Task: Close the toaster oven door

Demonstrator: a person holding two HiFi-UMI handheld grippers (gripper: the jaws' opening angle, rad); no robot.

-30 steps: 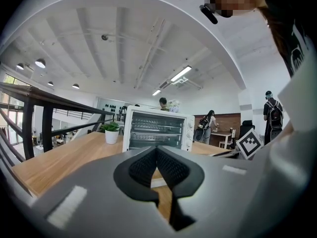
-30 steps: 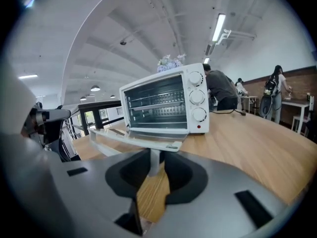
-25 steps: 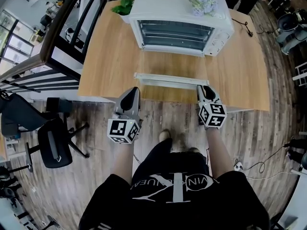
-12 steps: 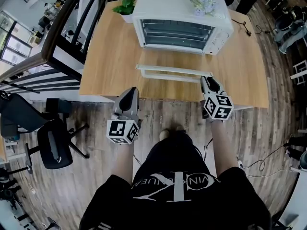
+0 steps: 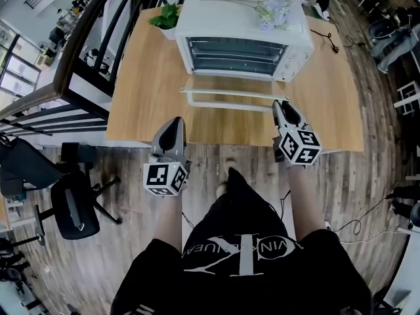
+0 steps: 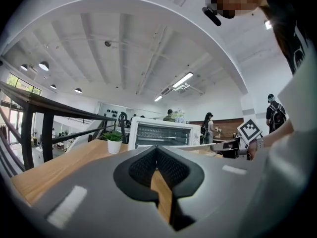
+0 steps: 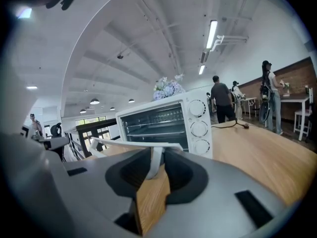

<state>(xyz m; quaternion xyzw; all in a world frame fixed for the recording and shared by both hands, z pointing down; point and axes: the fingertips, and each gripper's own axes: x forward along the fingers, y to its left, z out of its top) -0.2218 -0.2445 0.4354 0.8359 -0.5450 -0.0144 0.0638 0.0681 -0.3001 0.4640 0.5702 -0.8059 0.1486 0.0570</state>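
The person is wearing a black short-sleeved T-shirt [image 5: 239,268] with a white logo. Between it and the wooden table [image 5: 141,90], the grey left gripper [image 5: 176,121] and right gripper [image 5: 281,105] are each carrying a black-and-white marker cube.

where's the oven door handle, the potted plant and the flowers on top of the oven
door handle [image 7: 129,143]: right gripper view, middle of the white bar.
potted plant [image 5: 164,18]: head view, on the green leaves.
flowers [image 5: 275,6]: head view, on the pale blooms.
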